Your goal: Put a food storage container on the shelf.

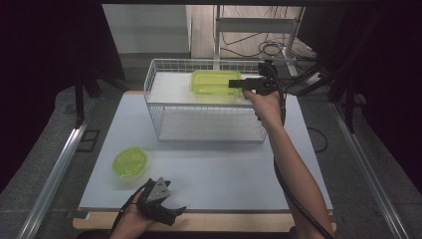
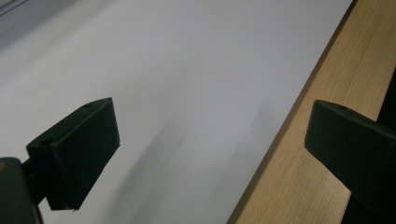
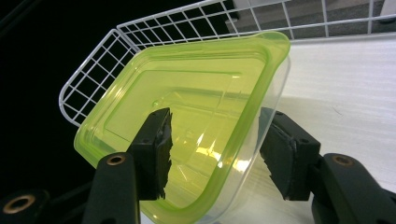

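High view, starting at the bottom: the left gripper (image 1: 161,201) is sitting at the lower left by the table's (image 1: 224,174) near edge, jaws spread wide with nothing between them, basically idling. The left gripper view is looking at bare white tabletop and the wooden rim.

Just above it, the green lid (image 1: 130,162) is lying flat on the table on its own, well apart from the rack.

Farther up, the tub (image 1: 215,81) is resting on the top shelf of the wire rack (image 1: 204,102), upper middle of the frame. The right gripper (image 1: 234,84) is reaching in from the right, and in the right gripper view its jaws are straddling the tub's wall (image 3: 261,88), one inside and one outside, loosened and not pinching.

So I'm guessing the tub placement is basically done, and the hand pulling away plus dealing with the lid is what's left.
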The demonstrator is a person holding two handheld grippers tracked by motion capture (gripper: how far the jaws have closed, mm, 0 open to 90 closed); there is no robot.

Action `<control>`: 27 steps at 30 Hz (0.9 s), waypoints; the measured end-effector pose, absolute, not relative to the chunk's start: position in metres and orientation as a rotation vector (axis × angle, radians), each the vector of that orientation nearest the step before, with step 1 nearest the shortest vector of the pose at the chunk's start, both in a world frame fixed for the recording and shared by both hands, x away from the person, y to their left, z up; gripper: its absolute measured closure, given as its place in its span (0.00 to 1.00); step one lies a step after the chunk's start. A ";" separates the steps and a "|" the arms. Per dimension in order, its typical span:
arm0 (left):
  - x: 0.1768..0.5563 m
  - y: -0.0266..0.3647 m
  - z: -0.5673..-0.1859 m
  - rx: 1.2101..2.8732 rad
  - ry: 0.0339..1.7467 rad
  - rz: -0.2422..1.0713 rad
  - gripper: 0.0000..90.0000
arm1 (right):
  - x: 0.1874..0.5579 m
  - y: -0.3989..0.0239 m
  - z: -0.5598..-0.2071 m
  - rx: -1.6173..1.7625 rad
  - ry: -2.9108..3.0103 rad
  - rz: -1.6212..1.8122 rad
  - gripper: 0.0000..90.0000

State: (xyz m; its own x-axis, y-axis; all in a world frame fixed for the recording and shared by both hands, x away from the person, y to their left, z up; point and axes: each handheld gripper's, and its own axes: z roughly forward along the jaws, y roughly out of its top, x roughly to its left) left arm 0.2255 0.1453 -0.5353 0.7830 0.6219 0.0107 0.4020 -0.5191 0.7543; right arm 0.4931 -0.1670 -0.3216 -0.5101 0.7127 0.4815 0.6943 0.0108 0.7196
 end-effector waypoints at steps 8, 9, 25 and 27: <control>0.225 0.146 -0.535 2.185 0.757 0.359 0.03 | 0.492 -0.176 -0.318 1.538 2.168 1.561 0.27; 0.225 0.146 -0.535 2.186 0.757 0.358 0.03 | 0.491 -0.179 -0.317 1.536 2.167 1.568 0.26; 0.226 0.144 -0.535 2.190 0.767 0.355 0.03 | 0.461 -0.189 -0.316 1.385 2.213 1.623 0.32; 0.226 0.144 -0.535 2.188 0.769 0.357 0.03 | 0.458 -0.188 -0.316 1.370 2.222 1.619 0.32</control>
